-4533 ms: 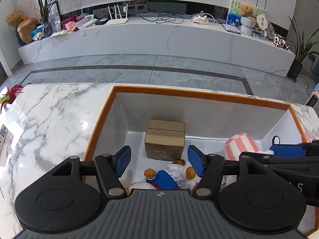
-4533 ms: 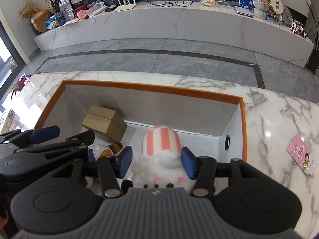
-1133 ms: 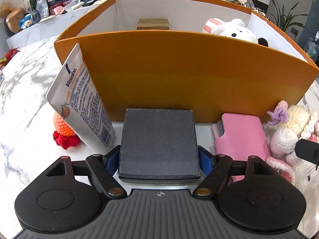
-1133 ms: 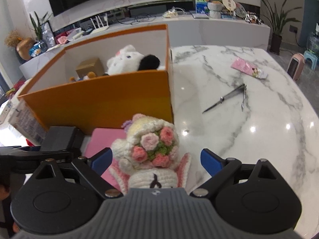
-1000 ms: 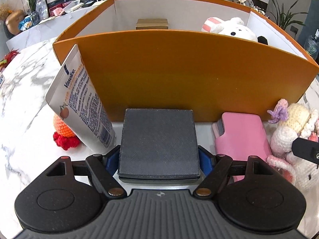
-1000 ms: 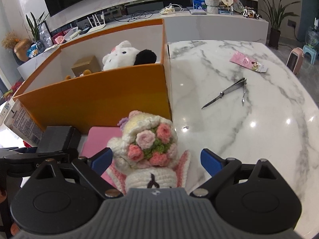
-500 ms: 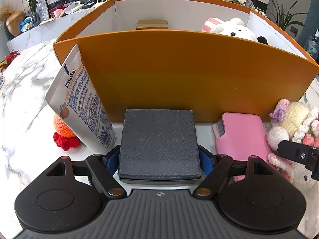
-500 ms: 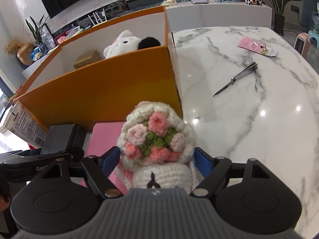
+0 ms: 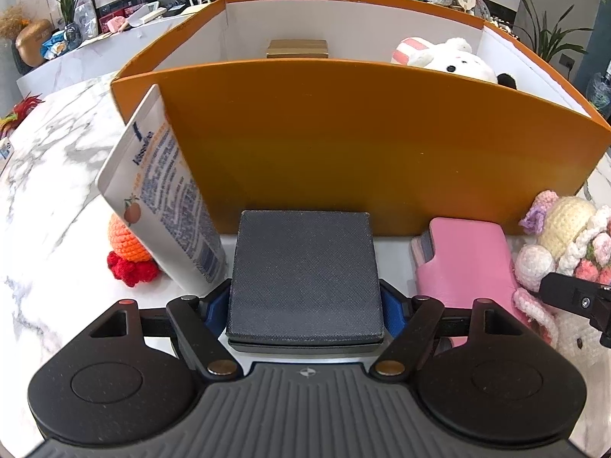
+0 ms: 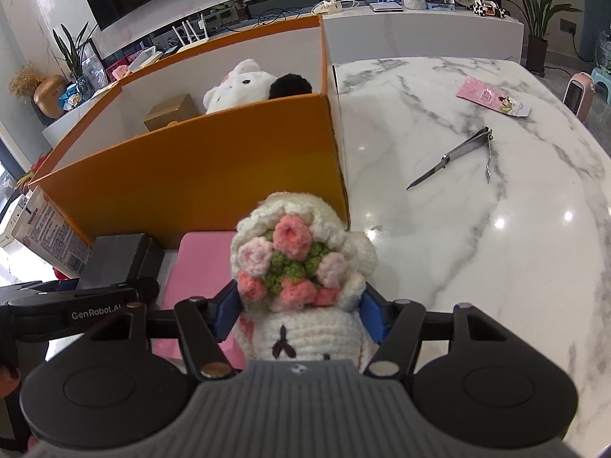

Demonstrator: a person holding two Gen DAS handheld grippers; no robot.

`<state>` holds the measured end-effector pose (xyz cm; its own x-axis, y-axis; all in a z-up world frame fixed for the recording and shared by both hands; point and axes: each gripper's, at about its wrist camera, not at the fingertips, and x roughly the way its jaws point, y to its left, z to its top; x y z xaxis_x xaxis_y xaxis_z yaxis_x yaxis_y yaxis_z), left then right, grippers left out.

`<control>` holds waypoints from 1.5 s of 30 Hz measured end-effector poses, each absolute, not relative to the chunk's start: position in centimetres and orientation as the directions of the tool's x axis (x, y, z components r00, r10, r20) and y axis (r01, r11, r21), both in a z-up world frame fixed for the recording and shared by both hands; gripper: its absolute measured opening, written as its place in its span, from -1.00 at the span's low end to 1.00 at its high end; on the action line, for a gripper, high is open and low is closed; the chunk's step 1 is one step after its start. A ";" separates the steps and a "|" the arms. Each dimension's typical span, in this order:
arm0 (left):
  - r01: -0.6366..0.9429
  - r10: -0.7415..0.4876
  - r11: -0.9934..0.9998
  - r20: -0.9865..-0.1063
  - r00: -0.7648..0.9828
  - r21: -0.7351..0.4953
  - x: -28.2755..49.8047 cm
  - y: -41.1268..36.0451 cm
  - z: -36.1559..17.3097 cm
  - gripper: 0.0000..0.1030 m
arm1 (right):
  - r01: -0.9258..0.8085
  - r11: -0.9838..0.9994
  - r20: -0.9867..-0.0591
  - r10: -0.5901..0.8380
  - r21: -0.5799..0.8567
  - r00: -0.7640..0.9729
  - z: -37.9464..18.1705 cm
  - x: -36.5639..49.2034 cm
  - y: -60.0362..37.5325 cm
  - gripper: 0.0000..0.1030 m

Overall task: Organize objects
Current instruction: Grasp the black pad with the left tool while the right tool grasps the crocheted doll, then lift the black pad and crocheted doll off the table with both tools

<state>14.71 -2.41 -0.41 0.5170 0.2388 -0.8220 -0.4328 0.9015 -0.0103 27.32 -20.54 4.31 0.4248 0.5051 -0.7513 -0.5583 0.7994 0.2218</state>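
My left gripper (image 9: 305, 311) is shut on a flat dark grey box (image 9: 305, 271) that lies on the marble table before the orange box (image 9: 343, 129). My right gripper (image 10: 299, 315) is shut on a crocheted white bunny with pink flowers (image 10: 294, 263), raised a little off the table; the bunny also shows at the right of the left wrist view (image 9: 565, 236). A pink case (image 9: 469, 255) lies between the two. A Vaseline tube (image 9: 164, 191) leans by the orange box. Inside the box sit a white plush (image 9: 446, 59) and a brown carton (image 9: 298, 47).
A crocheted orange and red toy (image 9: 128, 255) lies left of the tube. Nail clippers (image 10: 458, 154) and a pink packet (image 10: 492, 101) lie on the marble table (image 10: 477, 229) to the right. A long marble TV bench (image 10: 420, 26) stands behind.
My right gripper has closed on the crocheted bunny and lifted it a little. My left gripper has stayed shut on the grey box without moving.
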 end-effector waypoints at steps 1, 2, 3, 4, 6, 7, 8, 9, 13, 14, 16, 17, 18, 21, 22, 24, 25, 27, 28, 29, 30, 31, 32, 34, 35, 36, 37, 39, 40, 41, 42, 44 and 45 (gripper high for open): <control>-0.436 0.239 0.900 -0.823 0.516 -0.011 14.7 -2.3 -0.4 0.72 | -0.559 0.799 -0.751 0.505 0.221 0.426 4.4 27.3 -20.5 0.27; -0.438 0.238 0.899 -0.824 0.515 -0.014 14.7 -2.3 -0.4 0.72 | -0.559 0.799 -0.751 0.504 0.219 0.427 4.4 27.3 -20.5 0.27; -0.439 0.236 0.898 -0.824 0.515 -0.017 14.7 -2.2 -0.3 0.72 | -0.561 0.799 -0.751 0.504 0.217 0.427 4.4 27.3 -20.5 0.27; -0.441 0.237 0.897 -0.824 0.515 -0.018 14.7 -2.2 -0.2 0.72 | -0.562 0.799 -0.750 0.503 0.215 0.429 4.5 27.3 -20.5 0.26; -0.443 0.242 0.896 -0.821 0.517 -0.014 14.6 -2.2 0.0 0.71 | -0.563 0.799 -0.748 0.503 0.211 0.434 4.7 27.2 -20.6 0.24; -0.443 0.242 0.896 -0.820 0.519 -0.015 14.5 -2.2 0.1 0.71 | -0.565 0.799 -0.746 0.503 0.207 0.437 4.8 27.1 -20.6 0.24; -0.442 0.242 0.897 -0.818 0.521 -0.016 14.5 -2.2 0.2 0.71 | -0.566 0.799 -0.744 0.502 0.203 0.441 4.9 27.0 -20.6 0.24; -0.441 0.242 0.897 -0.817 0.523 -0.016 14.5 -2.2 0.3 0.71 | -0.567 0.799 -0.742 0.501 0.199 0.446 5.0 26.9 -20.7 0.23; -0.438 0.244 0.899 -0.814 0.527 -0.014 14.4 -2.3 0.5 0.72 | -0.574 0.797 -0.739 0.501 0.190 0.451 5.2 26.7 -20.7 0.22; -0.438 0.244 0.899 -0.814 0.527 -0.014 14.4 -2.3 0.6 0.72 | -0.575 0.796 -0.738 0.502 0.190 0.450 5.2 26.6 -20.7 0.22; -0.438 0.245 0.899 -0.814 0.527 -0.013 14.4 -2.3 0.7 0.71 | -0.578 0.795 -0.738 0.501 0.187 0.451 5.3 26.6 -20.7 0.21; -0.438 0.244 0.899 -0.814 0.528 -0.014 14.4 -2.3 0.7 0.71 | -0.579 0.794 -0.738 0.501 0.184 0.452 5.4 26.5 -20.7 0.21; -0.439 0.245 0.899 -0.814 0.527 -0.014 14.4 -2.3 0.7 0.72 | -0.580 0.794 -0.738 0.500 0.182 0.453 5.4 26.4 -20.7 0.21; -0.439 0.246 0.899 -0.813 0.527 -0.012 14.4 -2.3 0.7 0.72 | -0.584 0.792 -0.737 0.500 0.178 0.455 5.6 26.2 -20.7 0.21; -0.438 0.247 0.899 -0.814 0.527 -0.011 14.4 -2.3 0.8 0.71 | -0.585 0.791 -0.737 0.500 0.176 0.455 5.6 26.1 -20.7 0.21; -0.436 0.245 0.900 -0.813 0.529 -0.013 14.3 -2.4 1.0 0.71 | -0.588 0.790 -0.735 0.501 0.173 0.457 5.7 26.0 -20.7 0.21; -0.434 0.245 0.901 -0.812 0.530 -0.012 14.3 -2.5 1.1 0.71 | -0.590 0.789 -0.734 0.502 0.172 0.458 5.8 25.9 -20.7 0.21; -0.430 0.244 0.903 -0.810 0.533 -0.011 14.1 -2.6 1.4 0.72 | -0.593 0.788 -0.730 0.504 0.168 0.462 6.1 25.7 -20.7 0.21; -0.428 0.243 0.904 -0.809 0.535 -0.011 14.0 -2.7 1.5 0.72 | -0.593 0.788 -0.727 0.505 0.168 0.465 6.2 25.6 -20.7 0.21; -0.426 0.244 0.904 -0.808 0.536 -0.010 14.0 -2.7 1.6 0.72 | -0.594 0.787 -0.725 0.507 0.168 0.467 6.3 25.5 -20.8 0.21; -0.425 0.245 0.905 -0.808 0.537 -0.008 14.0 -2.8 1.7 0.72 | -0.596 0.785 -0.723 0.509 0.168 0.467 6.5 25.4 -20.8 0.21; -0.422 0.245 0.906 -0.807 0.538 -0.006 13.9 -2.8 1.8 0.72 | -0.598 0.784 -0.721 0.512 0.168 0.468 6.6 25.3 -20.8 0.21; -0.420 0.246 0.908 -0.806 0.539 -0.004 13.8 -2.9 1.9 0.71 | -0.599 0.783 -0.719 0.513 0.168 0.469 6.7 25.2 -20.8 0.21; -0.417 0.248 0.909 -0.804 0.541 0.000 13.8 -3.0 2.1 0.72 | -0.602 0.781 -0.718 0.514 0.166 0.470 6.8 25.1 -20.8 0.21; -0.416 0.250 0.909 -0.802 0.542 0.003 13.7 -3.0 2.2 0.72 | -0.603 0.780 -0.717 0.515 0.165 0.470 6.9 25.0 -20.9 0.21; -0.415 0.252 0.910 -0.801 0.543 0.005 13.6 -3.1 2.3 0.72 | -0.604 0.780 -0.717 0.515 0.164 0.470 7.0 24.9 -20.9 0.21; -0.415 0.254 0.910 -0.800 0.544 0.006 13.5 -3.1 2.4 0.72 | -0.605 0.779 -0.716 0.516 0.163 0.471 7.0 24.9 -20.9 0.21; -0.415 0.258 0.910 -0.796 0.547 0.010 13.4 -3.2 2.6 0.72 | -0.607 0.778 -0.714 0.517 0.162 0.473 7.2 24.8 -20.9 0.21; -0.415 0.261 0.910 -0.795 0.548 0.013 13.3 -3.3 2.7 0.72 | -0.607 0.778 -0.712 0.518 0.161 0.474 7.2 24.7 -20.9 0.21; -0.414 0.263 0.910 -0.794 0.548 0.016 13.2 -3.4 2.7 0.72 | -0.607 0.778 -0.711 0.518 0.162 0.475 7.3 24.6 -20.9 0.21; -0.414 0.263 0.910 -0.794 0.547 0.016 13.2 -3.4 2.8 0.72 | -0.607 0.778 -0.710 0.519 0.161 0.476 7.4 24.6 -21.0 0.21; -0.411 0.263 0.911 -0.793 0.550 0.017 13.0 -3.6 2.9 0.72 | -0.609 0.777 -0.708 0.520 0.160 0.477 7.5 24.4 -21.0 0.21; -0.410 0.265 0.912 -0.792 0.551 0.020 12.9 -3.6 3.0 0.71 | -0.609 0.777 -0.707 0.521 0.160 0.478 7.6 24.4 -21.1 0.21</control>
<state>12.94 -3.63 3.01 0.5509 0.2647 -0.7915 -0.4100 0.9119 0.0196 24.36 -21.06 7.60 0.4783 0.5208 -0.7071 -0.6093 0.7767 0.1599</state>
